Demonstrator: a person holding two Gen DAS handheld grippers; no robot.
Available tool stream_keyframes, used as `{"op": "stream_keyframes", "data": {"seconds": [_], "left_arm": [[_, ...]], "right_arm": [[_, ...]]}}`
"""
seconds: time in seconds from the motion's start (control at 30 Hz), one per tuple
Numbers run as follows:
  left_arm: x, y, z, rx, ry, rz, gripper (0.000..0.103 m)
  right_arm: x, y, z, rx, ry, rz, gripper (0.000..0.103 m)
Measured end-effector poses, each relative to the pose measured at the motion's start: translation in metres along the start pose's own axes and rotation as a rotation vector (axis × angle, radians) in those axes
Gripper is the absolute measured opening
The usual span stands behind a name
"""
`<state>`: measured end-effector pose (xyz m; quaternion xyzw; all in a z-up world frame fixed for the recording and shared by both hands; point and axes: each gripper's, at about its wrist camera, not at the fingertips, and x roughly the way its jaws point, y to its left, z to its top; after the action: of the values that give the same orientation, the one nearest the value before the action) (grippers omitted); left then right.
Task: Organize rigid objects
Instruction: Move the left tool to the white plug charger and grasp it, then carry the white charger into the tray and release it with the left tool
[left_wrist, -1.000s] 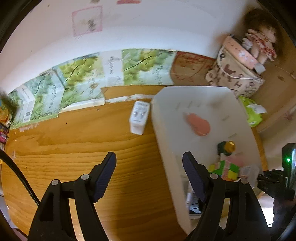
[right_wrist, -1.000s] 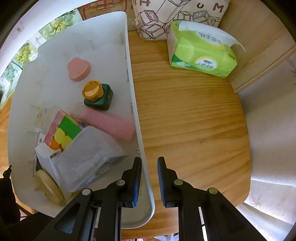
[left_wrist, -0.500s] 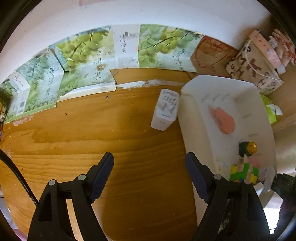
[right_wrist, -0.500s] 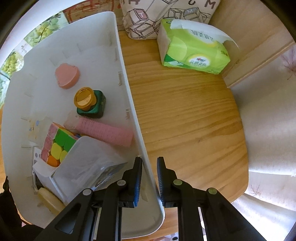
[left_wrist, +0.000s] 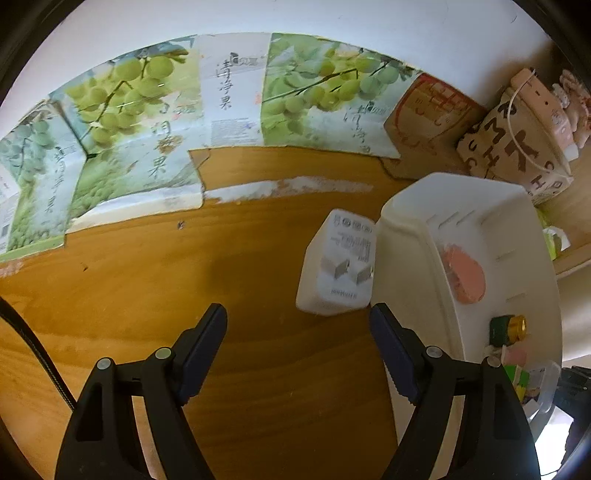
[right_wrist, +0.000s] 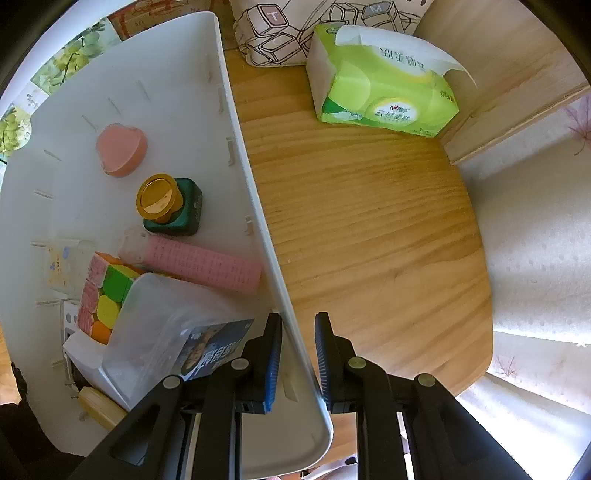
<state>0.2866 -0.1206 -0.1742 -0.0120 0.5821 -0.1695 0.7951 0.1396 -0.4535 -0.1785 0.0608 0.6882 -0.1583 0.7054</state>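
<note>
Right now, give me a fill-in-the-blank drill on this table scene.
1. The white charger lies on the table outside the ____.
2. The right gripper straddles the bin's ____.
3. The green bottle has a ____ cap.
4. The left gripper holds ____.

Missing: bin; wall; gold; nothing

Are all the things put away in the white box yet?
Nearly. The white plastic bin already holds a pink heart-shaped case, a green bottle with a gold cap, a colourful puzzle cube and more. The right gripper straddles its wall. The open left gripper reaches toward the white plug adapter, still outside on the wooden table.
</note>
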Motion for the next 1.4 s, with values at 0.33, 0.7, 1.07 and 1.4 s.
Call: {"op": "stream_keyframes", "data": {"seconds": [0.33,0.7,1.07,1.4], "left_arm": [[0.009,0.001,0.011,-0.043,-0.045,-0.054,0.081],[0.002,-0.017,0.011,0.010,-0.075,-0.074,0.040],[-0.017,-0.007,-0.018,-0.045,-0.088,-0.016,0.036],[-0.057,-0.010,-0.062,-0.147,-0.133,0.016,0.035]], "right_arm": [[-0.001,0.001,0.002,0.007,0.014,-0.001,0.019],[0.000,-0.001,0.000,0.007,0.004,0.002,0.019],[-0.004,-0.004,-0.005,-0.024,-0.029,0.028,0.019],[-0.016,-0.010,-0.011,-0.085,-0.094,0.080,0.019]]}}
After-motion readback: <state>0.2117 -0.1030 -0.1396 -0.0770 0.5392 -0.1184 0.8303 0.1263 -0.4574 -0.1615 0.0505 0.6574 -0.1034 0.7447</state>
